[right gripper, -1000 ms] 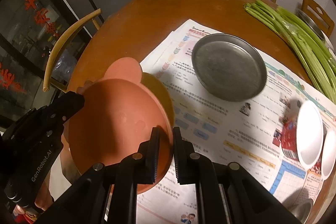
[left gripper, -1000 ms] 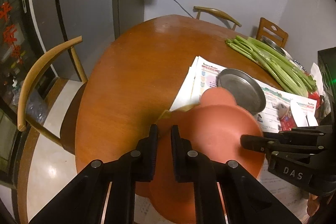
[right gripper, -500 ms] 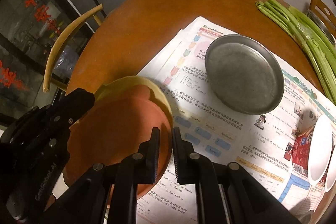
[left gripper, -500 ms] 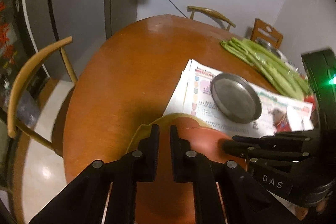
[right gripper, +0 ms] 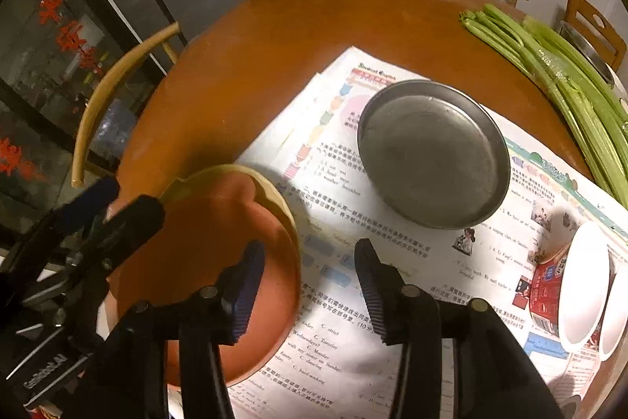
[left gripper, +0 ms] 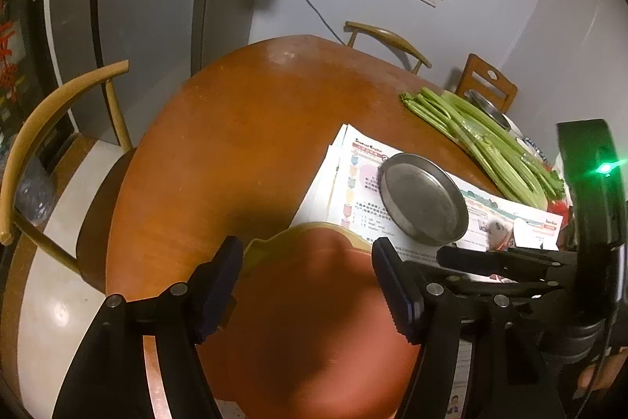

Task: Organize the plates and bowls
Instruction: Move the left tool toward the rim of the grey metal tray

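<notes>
Terracotta-red plastic plate with ear-shaped tabs [right gripper: 204, 262] sits nested on a yellow plate [right gripper: 274, 191] at the round wooden table's [left gripper: 235, 144] near edge. Left gripper [left gripper: 306, 285] and right gripper [right gripper: 306, 285] both opening, released; plate directly below left's fingers, left nearer.

The left gripper [left gripper: 306, 285] angles downward, its jaws opening. The right gripper [right gripper: 306, 285], just beside it, is opening likewise.

Both wrist cameras look steeply down, close over the table [left gripper: 235, 152], sharing the metal plate [right gripper: 433, 154]
</notes>
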`<move>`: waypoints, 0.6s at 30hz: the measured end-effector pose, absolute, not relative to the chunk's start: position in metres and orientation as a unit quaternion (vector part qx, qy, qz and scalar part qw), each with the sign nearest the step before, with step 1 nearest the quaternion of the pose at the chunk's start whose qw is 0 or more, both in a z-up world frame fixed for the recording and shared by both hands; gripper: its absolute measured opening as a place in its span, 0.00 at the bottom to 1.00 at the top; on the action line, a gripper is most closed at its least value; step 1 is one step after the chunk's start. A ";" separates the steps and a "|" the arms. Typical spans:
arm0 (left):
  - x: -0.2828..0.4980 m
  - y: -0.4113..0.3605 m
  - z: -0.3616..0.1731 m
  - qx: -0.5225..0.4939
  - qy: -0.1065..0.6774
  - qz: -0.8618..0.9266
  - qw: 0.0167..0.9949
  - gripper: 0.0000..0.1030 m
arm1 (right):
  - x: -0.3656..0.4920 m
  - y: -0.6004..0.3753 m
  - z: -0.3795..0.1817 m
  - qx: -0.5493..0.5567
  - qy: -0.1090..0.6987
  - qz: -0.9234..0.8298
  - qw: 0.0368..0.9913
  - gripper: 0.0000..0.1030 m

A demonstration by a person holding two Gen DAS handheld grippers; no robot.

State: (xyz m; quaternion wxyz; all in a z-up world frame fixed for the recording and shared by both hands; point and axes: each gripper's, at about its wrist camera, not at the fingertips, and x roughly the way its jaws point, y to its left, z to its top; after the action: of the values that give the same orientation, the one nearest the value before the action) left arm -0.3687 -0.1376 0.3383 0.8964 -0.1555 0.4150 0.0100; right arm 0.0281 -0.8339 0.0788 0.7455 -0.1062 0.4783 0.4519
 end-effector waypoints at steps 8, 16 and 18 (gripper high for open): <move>-0.366 -0.147 0.344 -0.130 0.417 0.010 0.900 0.69 | 0.049 -0.863 0.086 -0.063 0.472 0.434 0.765 0.46; -0.355 -0.164 0.355 -0.110 0.414 -0.002 0.903 0.69 | 0.075 -0.899 0.086 -0.023 0.475 0.405 0.781 0.46; -0.351 -0.168 0.355 -0.109 0.415 -0.008 0.903 0.69 | 0.081 -0.907 0.086 -0.017 0.475 0.395 0.786 0.46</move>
State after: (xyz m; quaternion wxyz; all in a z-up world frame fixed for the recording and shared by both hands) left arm -0.3515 -0.1684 0.3554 0.9031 -0.1093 0.4153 -0.0083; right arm 0.0805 -0.9069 0.0858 0.7860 -0.0173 0.4750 0.3952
